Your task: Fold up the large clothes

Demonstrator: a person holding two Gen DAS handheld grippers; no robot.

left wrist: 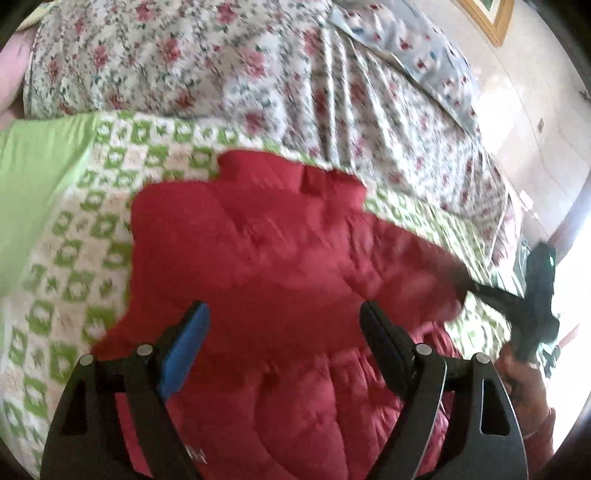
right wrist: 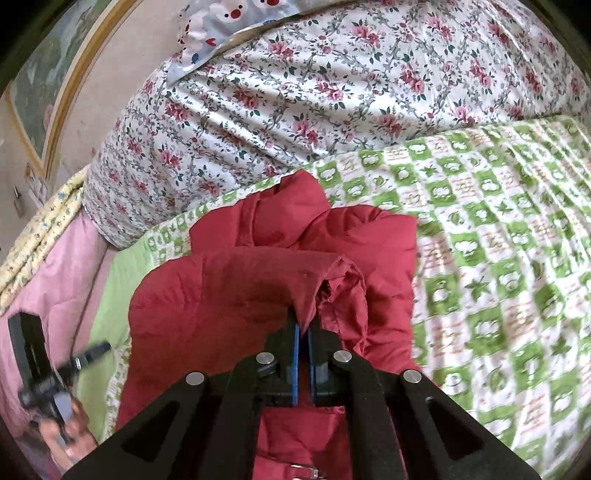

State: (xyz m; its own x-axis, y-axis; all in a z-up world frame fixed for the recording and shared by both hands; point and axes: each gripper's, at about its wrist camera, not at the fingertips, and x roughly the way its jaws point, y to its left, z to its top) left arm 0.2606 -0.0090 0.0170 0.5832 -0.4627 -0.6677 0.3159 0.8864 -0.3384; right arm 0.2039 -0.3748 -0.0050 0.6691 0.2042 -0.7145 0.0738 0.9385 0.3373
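Observation:
A red quilted jacket [left wrist: 280,258] lies spread on a green-and-white checked blanket [left wrist: 74,236]. My left gripper [left wrist: 284,314] hovers over the jacket's middle with its blue-padded fingers [left wrist: 188,350] wide apart and nothing between them. At the right edge of the left wrist view my right gripper [left wrist: 465,284] shows as a dark blurred shape on the jacket's edge, with a hand [left wrist: 524,387] on its handle. In the right wrist view my right gripper [right wrist: 303,325] is shut on a bunched fold of the red jacket [right wrist: 229,295], lifted slightly. My left gripper [right wrist: 105,347] appears blurred at the lower left there.
A bulky floral quilt [right wrist: 332,92] is heaped behind the jacket. Pink bedding [right wrist: 48,273] and a yellow patterned cloth [right wrist: 44,225] lie at the left in the right wrist view. A framed picture [left wrist: 487,14] hangs on the wall. The checked blanket [right wrist: 498,258] stretches right.

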